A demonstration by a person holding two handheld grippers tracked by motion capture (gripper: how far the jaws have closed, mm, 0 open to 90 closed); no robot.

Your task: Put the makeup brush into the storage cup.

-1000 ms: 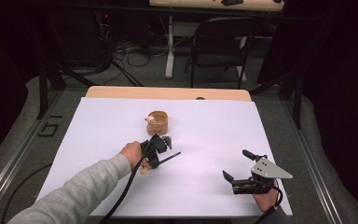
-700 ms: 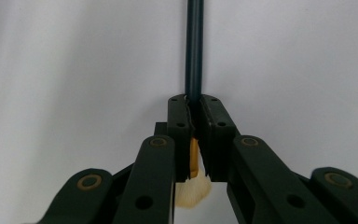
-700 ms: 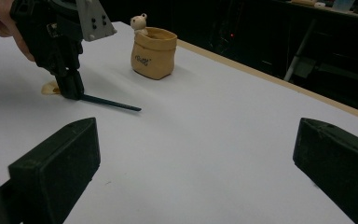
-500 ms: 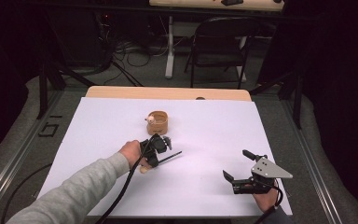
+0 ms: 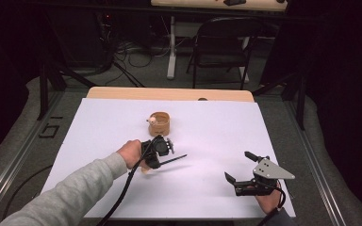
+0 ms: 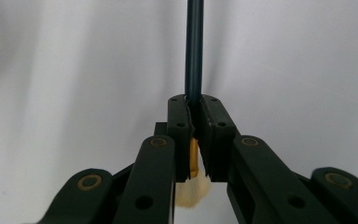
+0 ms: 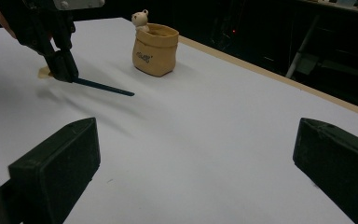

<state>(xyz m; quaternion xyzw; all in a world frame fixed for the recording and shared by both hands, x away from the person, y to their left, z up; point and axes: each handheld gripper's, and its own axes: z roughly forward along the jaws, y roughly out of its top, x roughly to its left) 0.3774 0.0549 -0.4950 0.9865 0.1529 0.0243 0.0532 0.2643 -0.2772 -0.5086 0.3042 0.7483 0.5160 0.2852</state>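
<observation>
Two grippers are at work on your white surface [image 5: 207,127]. On the left, your left gripper [image 5: 156,151] has its fingers [image 6: 179,126] closed tight on a brush [image 5: 172,160]: the dark handle points away past the tips, the pale bristles show behind them, near the sheet. Beyond it, apart from the brush, a small tan pouch [image 5: 160,124] stands upright, and a little bear figure [image 7: 141,19] looks out over its rim. On the right, your right gripper [image 5: 245,170] rests low with its fingers [image 7: 58,163] spread wide and nothing between them.
</observation>
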